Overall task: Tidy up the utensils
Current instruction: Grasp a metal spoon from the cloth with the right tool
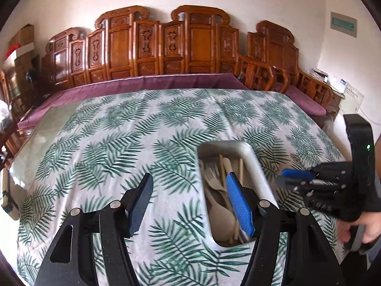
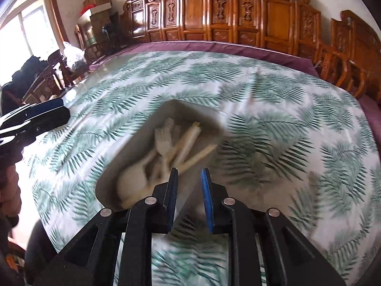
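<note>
R gripper [image 2: 189, 195] jaws slightly apart, nothing btwn | L gripper [image 1: 190, 202] wide apart, empty | tray [image 2: 133, 143] w/ forks+spoons just ahead-left of R tips, long axis running away up-right | R nearer; L straddles tray's left rim.

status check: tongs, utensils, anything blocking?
Left tongs open, empty, one finger over the tray. Right tongs slightly open, empty. Pale utensils piled in tray. Leaf-print cloth around it; nothing blocking.
</note>
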`<action>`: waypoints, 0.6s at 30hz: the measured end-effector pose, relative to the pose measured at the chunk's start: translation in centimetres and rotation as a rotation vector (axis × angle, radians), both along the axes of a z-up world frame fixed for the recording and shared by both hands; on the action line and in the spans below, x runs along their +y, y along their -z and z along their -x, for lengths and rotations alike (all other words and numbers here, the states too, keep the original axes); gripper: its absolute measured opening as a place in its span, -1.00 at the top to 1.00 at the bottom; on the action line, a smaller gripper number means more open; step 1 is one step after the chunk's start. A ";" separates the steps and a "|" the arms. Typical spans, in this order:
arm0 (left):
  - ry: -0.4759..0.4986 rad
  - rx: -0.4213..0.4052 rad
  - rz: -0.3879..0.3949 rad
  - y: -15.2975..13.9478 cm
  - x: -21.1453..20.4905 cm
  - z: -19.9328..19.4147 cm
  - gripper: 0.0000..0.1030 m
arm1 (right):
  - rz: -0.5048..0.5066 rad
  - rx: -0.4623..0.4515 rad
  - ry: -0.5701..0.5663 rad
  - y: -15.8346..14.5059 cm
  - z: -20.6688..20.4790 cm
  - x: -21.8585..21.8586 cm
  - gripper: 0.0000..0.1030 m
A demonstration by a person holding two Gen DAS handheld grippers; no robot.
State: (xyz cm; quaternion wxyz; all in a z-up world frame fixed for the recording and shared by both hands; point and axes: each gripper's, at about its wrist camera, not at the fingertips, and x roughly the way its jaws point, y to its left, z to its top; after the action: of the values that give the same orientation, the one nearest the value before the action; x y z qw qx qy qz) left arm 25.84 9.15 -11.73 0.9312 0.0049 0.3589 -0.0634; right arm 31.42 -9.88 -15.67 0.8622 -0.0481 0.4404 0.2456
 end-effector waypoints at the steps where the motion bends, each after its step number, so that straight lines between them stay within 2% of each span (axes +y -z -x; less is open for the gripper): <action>1: 0.010 0.002 -0.002 0.1 -0.4 0.1 -0.18 | 0.011 -0.004 0.010 0.0 0.1 -1.1 0.57; 11: 0.115 0.035 -0.015 1.5 -6.1 0.6 -0.18 | 0.124 0.031 0.124 3.0 -1.2 -11.2 0.57; 18: 0.165 0.062 -0.028 2.4 -9.8 -0.3 -0.18 | 0.155 0.079 0.142 6.1 -2.7 -14.2 0.57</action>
State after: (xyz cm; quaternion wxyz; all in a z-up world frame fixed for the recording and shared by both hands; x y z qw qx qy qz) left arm 26.10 -0.68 -14.08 0.9111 0.0453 0.3868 -0.1349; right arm 34.13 -24.08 -21.82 0.8531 -0.0737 0.4941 0.1506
